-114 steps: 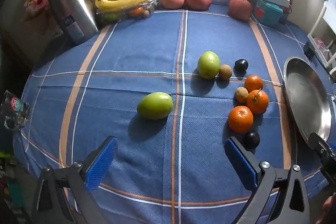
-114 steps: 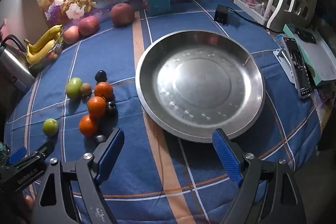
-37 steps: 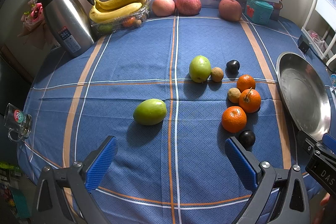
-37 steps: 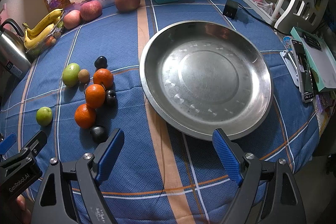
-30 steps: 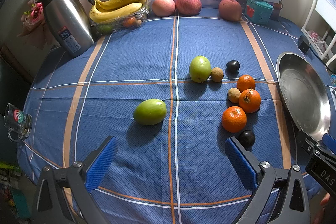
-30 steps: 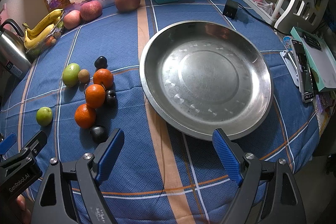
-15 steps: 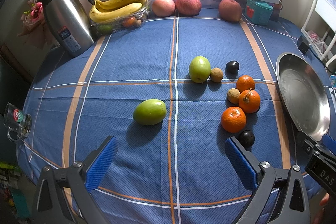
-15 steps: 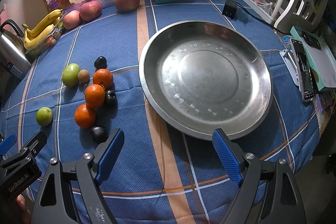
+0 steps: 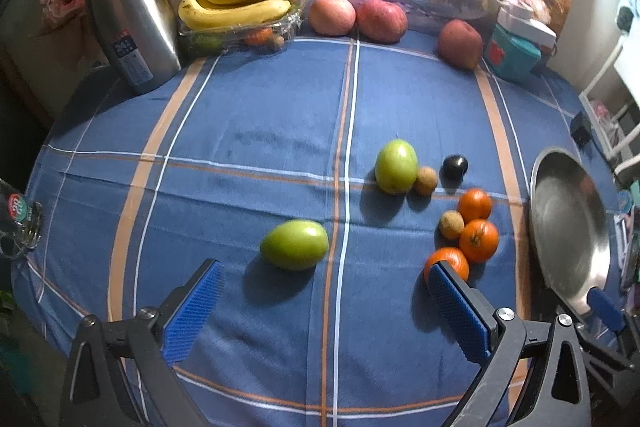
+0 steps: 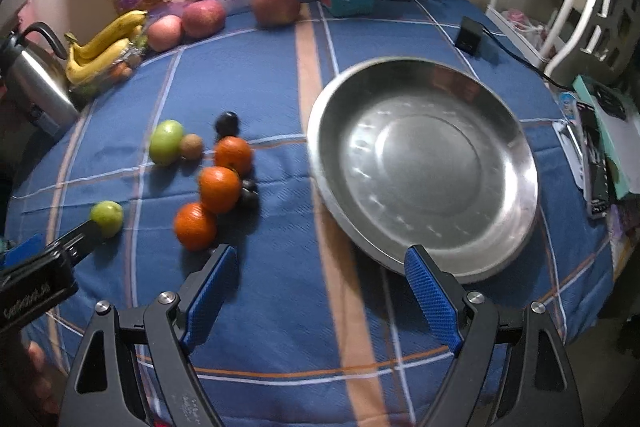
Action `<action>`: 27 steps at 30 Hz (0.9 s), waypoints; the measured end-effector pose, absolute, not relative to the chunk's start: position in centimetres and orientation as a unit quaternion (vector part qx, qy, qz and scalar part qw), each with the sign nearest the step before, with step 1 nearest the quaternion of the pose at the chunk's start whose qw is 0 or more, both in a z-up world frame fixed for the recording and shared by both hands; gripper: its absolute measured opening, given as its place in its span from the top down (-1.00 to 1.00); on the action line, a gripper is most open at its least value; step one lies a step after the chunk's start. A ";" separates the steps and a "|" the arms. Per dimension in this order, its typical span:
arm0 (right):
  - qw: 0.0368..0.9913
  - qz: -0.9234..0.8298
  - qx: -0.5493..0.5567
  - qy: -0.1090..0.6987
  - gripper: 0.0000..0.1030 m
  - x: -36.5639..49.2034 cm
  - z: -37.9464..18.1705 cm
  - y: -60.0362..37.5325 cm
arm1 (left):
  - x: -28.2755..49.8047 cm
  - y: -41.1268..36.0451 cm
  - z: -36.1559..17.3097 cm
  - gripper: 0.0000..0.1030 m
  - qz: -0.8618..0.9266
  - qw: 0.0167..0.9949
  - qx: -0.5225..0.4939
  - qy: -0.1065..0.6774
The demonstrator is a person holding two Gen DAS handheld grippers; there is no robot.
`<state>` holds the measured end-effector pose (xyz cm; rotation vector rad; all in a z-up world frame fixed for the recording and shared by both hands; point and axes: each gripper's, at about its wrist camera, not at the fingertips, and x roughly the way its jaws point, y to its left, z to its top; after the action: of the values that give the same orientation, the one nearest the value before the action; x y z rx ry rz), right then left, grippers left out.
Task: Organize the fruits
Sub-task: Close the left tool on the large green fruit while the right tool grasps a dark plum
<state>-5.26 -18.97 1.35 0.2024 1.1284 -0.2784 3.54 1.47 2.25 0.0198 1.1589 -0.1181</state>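
Both tools are spread wide, nothing in them. The left tool (image 9: 324,311) hangs over the worktop (image 9: 248,115) with a green fruit (image 9: 294,244) just ahead between its pads; its right pad overlaps the nearest orange (image 9: 447,260). The right tool (image 10: 320,291) sits at the pan (image 10: 424,167) rim, oranges off to its left.

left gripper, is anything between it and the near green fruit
Nothing visible. The left gripper is open and empty above bare blue cloth, and the green fruit lies alone just beyond its fingertips. The nearest orange sits off to the right, partly behind the right-hand finger.
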 end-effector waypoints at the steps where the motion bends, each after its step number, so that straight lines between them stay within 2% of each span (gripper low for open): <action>1: 0.832 -0.130 0.095 0.531 -0.68 -5.0 1.5 -18.8 | 3.8 1.6 2.4 -1.00 -0.053 0.837 0.007 0.544; 12: 0.836 -0.102 0.108 0.528 -0.68 -1.6 2.4 -16.7 | 6.9 2.8 3.4 -1.00 -0.045 0.848 -0.045 0.526; 27: 0.808 -0.064 0.106 0.576 -0.66 0.0 -1.5 -15.0 | 7.8 3.5 -1.0 -1.00 -0.039 0.816 -0.046 0.575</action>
<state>-0.03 -15.01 -1.52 0.2261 1.2325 -0.1369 7.75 3.47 -0.96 -0.0971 1.2258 -0.0837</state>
